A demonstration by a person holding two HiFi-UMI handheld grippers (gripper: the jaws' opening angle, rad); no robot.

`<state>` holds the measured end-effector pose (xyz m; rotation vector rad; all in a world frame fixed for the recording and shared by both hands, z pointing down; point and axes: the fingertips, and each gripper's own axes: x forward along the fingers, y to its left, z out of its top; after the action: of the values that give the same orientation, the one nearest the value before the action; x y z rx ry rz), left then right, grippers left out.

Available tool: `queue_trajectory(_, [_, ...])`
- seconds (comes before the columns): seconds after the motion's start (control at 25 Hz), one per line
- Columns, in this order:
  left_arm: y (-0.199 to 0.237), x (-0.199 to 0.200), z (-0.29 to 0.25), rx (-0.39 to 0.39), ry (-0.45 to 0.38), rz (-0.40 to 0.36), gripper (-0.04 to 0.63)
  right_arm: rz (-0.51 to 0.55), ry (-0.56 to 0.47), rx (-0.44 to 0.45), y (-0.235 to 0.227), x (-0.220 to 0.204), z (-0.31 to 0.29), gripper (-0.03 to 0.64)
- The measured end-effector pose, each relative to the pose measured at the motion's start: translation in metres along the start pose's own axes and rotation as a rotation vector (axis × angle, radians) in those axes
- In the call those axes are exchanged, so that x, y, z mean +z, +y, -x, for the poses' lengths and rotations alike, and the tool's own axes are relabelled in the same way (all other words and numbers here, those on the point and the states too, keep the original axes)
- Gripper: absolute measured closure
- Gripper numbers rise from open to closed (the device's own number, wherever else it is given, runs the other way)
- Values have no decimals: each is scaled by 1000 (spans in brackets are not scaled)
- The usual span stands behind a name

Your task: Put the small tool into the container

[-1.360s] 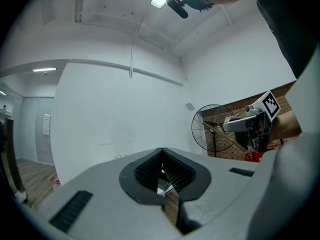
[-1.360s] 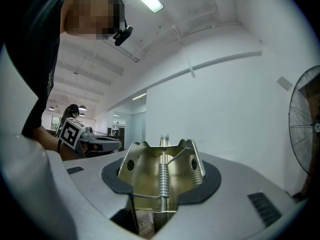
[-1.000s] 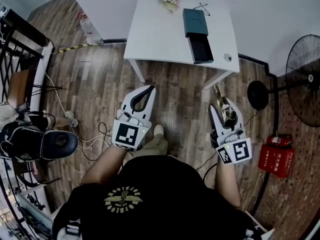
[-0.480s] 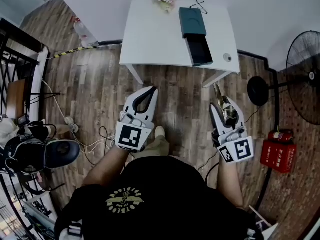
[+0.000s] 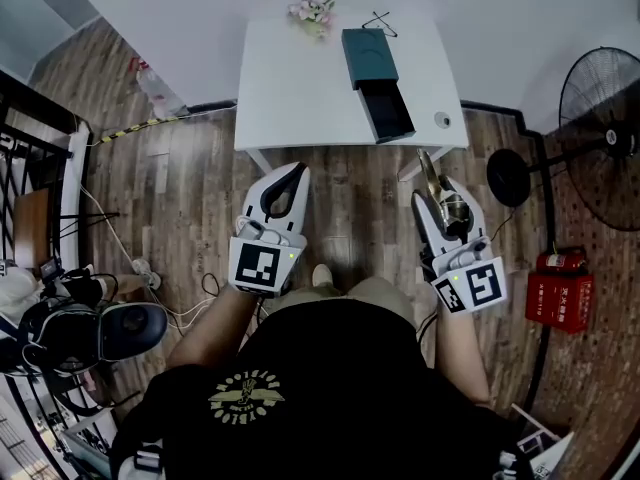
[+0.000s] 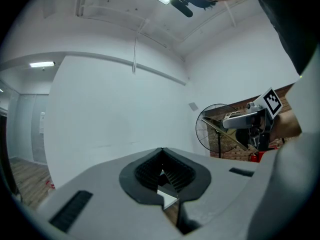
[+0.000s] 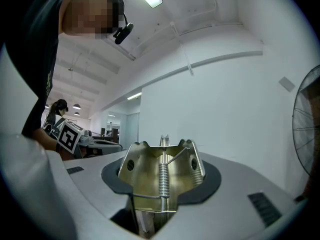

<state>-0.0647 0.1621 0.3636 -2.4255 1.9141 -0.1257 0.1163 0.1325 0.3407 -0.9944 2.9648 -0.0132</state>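
Observation:
A brass spring-loaded small tool [image 5: 441,200] sits between the jaws of my right gripper [image 5: 443,206], which is shut on it. Its tip pokes forward towards the table edge. In the right gripper view the brass tool [image 7: 162,176] fills the jaw gap. The container is a dark teal box [image 5: 368,56] with its drawer [image 5: 386,113] pulled open, on the white table [image 5: 290,88] ahead. My left gripper [image 5: 295,173] is shut and empty, held over the wood floor short of the table; its tips [image 6: 162,151] meet.
On the table are a small flower bunch [image 5: 312,10], a black wire clip [image 5: 378,20] and a small round object [image 5: 441,120]. A standing fan [image 5: 600,128] and a red fire-extinguisher box [image 5: 550,298] stand at the right. A chair [image 5: 110,328] and cables lie at the left.
The person has stepped forward: both grippers are closer to the table, and the right one with the brass tool now nearly reaches its front edge. Neither gripper's jaws have changed.

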Motion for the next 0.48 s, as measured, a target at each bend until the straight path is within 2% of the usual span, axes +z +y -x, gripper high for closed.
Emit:
queue_trajectory(0.24, [-8, -8, -24, -13, 23, -11, 588, -10, -10, -8, -19, 0, -3, 426])
queue_trajectory(0.48, [-3, -7, -60, 11, 23, -20, 588, -23, -10, 1, -59, -5, -22, 426])
